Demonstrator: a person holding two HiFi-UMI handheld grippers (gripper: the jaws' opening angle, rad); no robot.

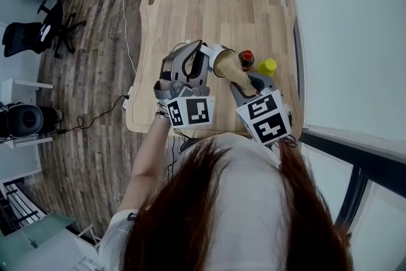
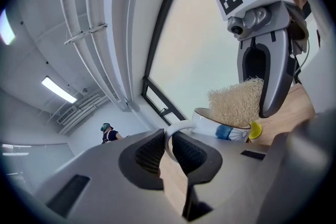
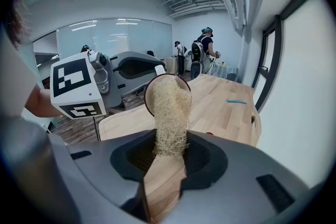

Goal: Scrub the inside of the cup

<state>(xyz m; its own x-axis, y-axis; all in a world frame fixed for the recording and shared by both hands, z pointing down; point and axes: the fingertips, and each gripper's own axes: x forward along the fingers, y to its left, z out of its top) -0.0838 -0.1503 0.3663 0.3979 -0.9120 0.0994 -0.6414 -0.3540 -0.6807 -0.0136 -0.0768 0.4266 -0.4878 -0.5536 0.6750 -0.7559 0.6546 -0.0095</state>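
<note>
- Right gripper (image 3: pixel 169 157): jaws clamped on the fibre scrubber (image 3: pixel 170 113); hold it firmly.
- Left gripper (image 2: pixel 169 150): jaws pinched on the handle (image 2: pixel 178 125) of the cup (image 2: pixel 223 127), tilted above the bench (image 1: pixel 209 3).
- The scrubber tip is inside the cup; twist it against the wall, bracing the cup.

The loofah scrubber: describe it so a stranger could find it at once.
Over the near end of the long wooden table, the left hand-held gripper holds a white cup by its handle. The loofah scrubber pokes into it: pale, straw-like fibres, unlike the smooth cup.
</note>
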